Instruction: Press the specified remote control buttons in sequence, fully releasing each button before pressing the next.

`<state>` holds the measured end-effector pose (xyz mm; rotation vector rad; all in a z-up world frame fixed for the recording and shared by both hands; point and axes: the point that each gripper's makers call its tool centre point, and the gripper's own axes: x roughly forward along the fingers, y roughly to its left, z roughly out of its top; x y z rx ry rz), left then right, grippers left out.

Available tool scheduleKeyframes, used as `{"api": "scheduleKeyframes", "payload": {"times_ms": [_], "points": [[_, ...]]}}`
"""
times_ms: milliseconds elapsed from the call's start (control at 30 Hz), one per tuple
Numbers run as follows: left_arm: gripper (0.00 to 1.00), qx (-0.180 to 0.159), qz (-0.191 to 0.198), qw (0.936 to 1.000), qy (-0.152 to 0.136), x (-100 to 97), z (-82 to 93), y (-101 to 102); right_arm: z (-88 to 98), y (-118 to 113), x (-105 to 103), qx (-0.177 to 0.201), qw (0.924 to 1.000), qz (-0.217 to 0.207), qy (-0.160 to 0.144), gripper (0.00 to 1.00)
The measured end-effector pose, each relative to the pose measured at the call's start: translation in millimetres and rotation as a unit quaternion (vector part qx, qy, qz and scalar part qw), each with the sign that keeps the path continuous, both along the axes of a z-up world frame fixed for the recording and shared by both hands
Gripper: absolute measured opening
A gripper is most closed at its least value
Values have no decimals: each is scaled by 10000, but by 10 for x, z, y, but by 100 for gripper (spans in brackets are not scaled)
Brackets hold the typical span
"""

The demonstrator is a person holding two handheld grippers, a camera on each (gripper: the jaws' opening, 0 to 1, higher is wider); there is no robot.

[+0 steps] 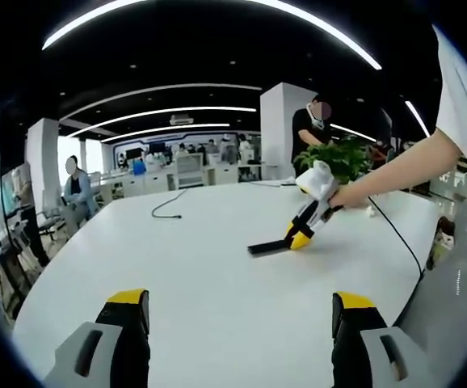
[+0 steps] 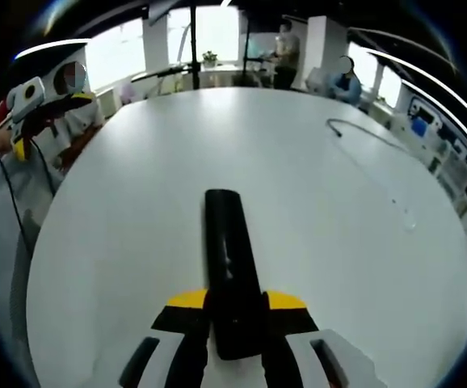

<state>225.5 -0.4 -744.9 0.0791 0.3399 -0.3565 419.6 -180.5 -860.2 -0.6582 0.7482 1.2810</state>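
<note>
Big white table (image 1: 217, 267) in open office, strip lights overhead, desks and people at back. Black remote (image 2: 227, 267) lies flat on table, near end clamped between right gripper (image 2: 235, 301) jaws. Left gripper (image 1: 241, 301) jaws spread wide, holding nothing. Loose cable (image 1: 167, 206) further off, potted plant (image 1: 342, 158) at far edge.

White table (image 1: 217, 267) with black remote (image 2: 227, 250), loose cable (image 1: 167, 207)
</note>
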Motion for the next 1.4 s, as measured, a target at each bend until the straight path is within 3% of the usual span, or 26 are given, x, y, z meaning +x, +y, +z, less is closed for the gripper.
{"api": "scheduleKeyframes", "payload": {"times_ms": [333, 400, 733, 867, 1167, 1400], "points": [[97, -26, 13, 10000, 25, -11, -10, 6, 1, 14, -9, -41, 9995, -263, 161, 24], [97, -34, -6, 10000, 52, -12, -20, -1, -7, 25, -35, -151, 9997, -161, 38, 25], [97, -26, -17, 10000, 65, -11, -28, -1, -18, 8, -9, -138, 9993, -327, 108, 25], [97, -17, -26, 10000, 64, -9, -28, -2, -9, 31, -19, -130, 9978, -589, 276, 28], [97, -30, -57, 9999, 78, -6, -31, -13, 0, -23, 45, -278, 9953, -923, 36, 42], [97, -27, -82, 9999, 90, -7, -37, -23, 108, -47, 93, 0, 9914, -1306, 31, 51]]}}
